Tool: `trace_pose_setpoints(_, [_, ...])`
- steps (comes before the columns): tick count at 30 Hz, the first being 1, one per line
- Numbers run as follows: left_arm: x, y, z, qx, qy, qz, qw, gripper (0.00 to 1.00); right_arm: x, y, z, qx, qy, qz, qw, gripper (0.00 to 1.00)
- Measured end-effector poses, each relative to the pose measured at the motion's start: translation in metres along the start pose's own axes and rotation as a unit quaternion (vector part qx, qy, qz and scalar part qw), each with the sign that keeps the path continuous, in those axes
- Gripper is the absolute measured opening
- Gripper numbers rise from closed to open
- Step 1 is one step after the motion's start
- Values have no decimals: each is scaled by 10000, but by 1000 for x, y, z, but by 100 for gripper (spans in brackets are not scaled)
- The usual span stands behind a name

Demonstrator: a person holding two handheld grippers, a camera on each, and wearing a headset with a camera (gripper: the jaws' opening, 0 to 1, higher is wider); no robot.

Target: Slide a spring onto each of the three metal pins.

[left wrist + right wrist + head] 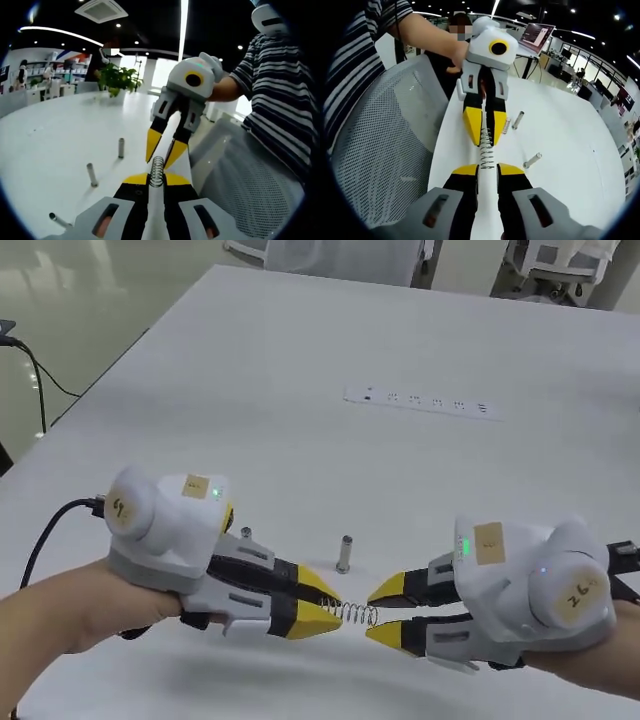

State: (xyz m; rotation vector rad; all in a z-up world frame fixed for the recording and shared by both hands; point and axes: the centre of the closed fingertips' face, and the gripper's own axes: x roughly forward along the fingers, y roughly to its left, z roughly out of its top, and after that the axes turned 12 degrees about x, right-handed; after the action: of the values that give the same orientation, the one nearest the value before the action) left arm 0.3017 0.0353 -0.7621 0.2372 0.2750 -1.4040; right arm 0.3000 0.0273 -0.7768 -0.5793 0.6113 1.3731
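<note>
In the head view, your left gripper (322, 608) is clenched on one end of the spring (358, 613), which lies level just above the table (300, 440). Your right gripper (385, 612) faces it, jaws parted around the other end. A bare pin (345, 553) stands upright just beyond the spring.

In the left gripper view, the spring (157, 169) sits pinched between your own yellow tips. The right gripper's (164, 149) spread tips flank its far end, and the three pins (92, 174) stand off to the left.

In the right gripper view, the spring (486, 150) bridges both tools, and its near end is not yet gripped by your open jaws.

You appear to be passing or re-gripping the spring. Next, take it by one end, turn it vertical and line its bore up over a pin top.
</note>
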Motion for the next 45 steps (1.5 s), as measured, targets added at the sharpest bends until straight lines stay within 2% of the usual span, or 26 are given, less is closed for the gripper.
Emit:
trace_pose_setpoints(6, [1,0,-4,-20,73,-6,10000,3,1,2,-1,-86,18,33,10000,7])
trace_pose_setpoints(11, [0,-2,-7,-37,106,-8,9999,3,-4,4,7,-281,-34,61,9996,7])
trace_pose_setpoints(14, [0,-2,-10,31,178,35,9998,2,-11,5,20,-350,-228,112,9991,7])
trace_pose_setpoints(16, [1,-1,-10,93,180,68,9998,2,-13,5,26,-405,-260,119,9988,7])
trace_pose_setpoints(24, [4,-2,-9,150,218,69,9996,3,-13,9,37,-484,-438,145,9978,7])
trace_pose_setpoints(29, [7,-1,-9,165,235,69,9996,3,-13,11,46,-408,-623,168,9971,7])
trace_pose_setpoints(34, [12,0,-7,213,234,53,9995,3,-10,11,55,-430,-774,104,9960,7])
trace_pose_setpoints(45, [10,3,-8,199,247,86,9995,3,-8,11,58,-534,-827,33,9951,7])
